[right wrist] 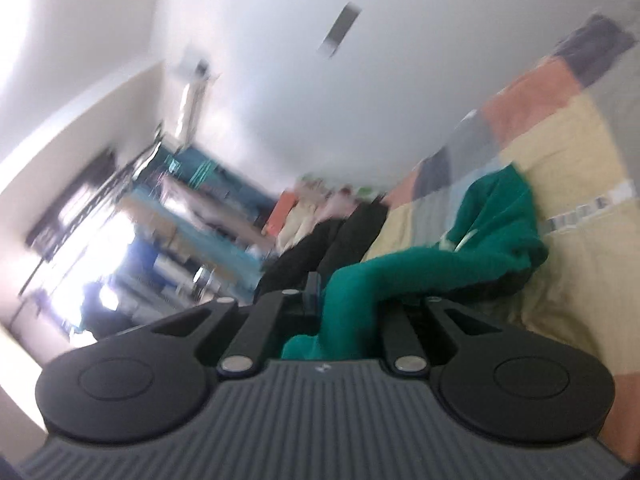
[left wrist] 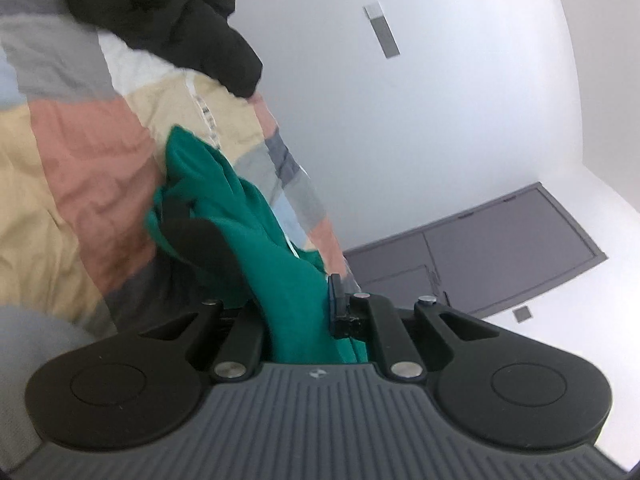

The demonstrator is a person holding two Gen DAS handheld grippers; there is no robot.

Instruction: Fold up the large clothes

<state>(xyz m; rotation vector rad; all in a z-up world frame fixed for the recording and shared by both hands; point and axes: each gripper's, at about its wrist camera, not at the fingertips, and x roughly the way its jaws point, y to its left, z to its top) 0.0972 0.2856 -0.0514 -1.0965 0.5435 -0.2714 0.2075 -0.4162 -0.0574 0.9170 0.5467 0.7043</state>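
Note:
A teal green garment [left wrist: 256, 216] is bunched between the fingers of my left gripper [left wrist: 294, 292], which is shut on it; the cloth trails away over the patchwork bedspread [left wrist: 80, 152]. In the right wrist view the same green garment [right wrist: 492, 224] runs from the bed into my right gripper [right wrist: 344, 300], which is shut on a fold of it. Both views are tilted and the right one is blurred. The cloth hides most of each gripper's fingers.
A black garment [left wrist: 160, 12] lies on the bedspread beyond the green one, and it also shows in the right wrist view [right wrist: 320, 248]. A white wall with a grey door [left wrist: 480, 248] is to the right. Blurred shelves and a bright window [right wrist: 112, 240] are at the left.

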